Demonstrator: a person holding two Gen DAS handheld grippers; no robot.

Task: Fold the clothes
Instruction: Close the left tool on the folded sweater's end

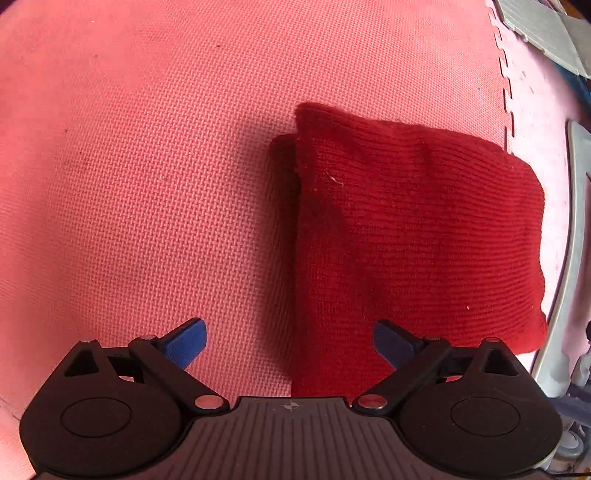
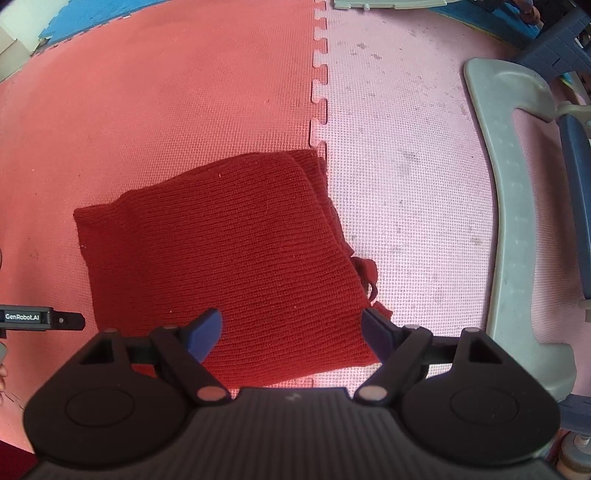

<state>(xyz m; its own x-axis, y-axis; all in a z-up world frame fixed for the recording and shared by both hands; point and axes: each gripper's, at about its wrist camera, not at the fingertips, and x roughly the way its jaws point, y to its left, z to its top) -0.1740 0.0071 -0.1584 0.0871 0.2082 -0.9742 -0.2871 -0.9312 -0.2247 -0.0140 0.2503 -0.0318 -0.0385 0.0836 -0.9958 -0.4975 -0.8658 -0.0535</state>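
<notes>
Foam floor mats [image 2: 184, 92] locked together by jigsaw edges carry everything: a salmon-red one meets a pale pink mat [image 2: 406, 166] along a toothed seam. A folded red knit garment [image 2: 229, 251] lies flat on the red mat, its right edge reaching that seam and just over it, with a few loose strands spilling onto the pink.

Only one piece of writing can be read: "GenRobot.AI" in white on a black bar [image 2: 27, 317] entering at the left edge of the right wrist view.

Both claws hang above the garment with blue-tipped fingers spread wide and nothing between them. The left claw [image 1: 290, 343] straddles the garment's left folded edge, one fingertip over bare mat, the other over the knit. The right claw [image 2: 291, 336] sits over the near right part of the cloth.

The right wrist view alone shows a grey curved plastic piece [image 2: 517, 229] lying on the pink mat, a blue mat [image 2: 92, 14] at the far left, and the garment's stranded edge. The left wrist view alone shows the layered fold [image 1: 295, 166] stepping out at the garment's left side, with a dark shadow beside it.
</notes>
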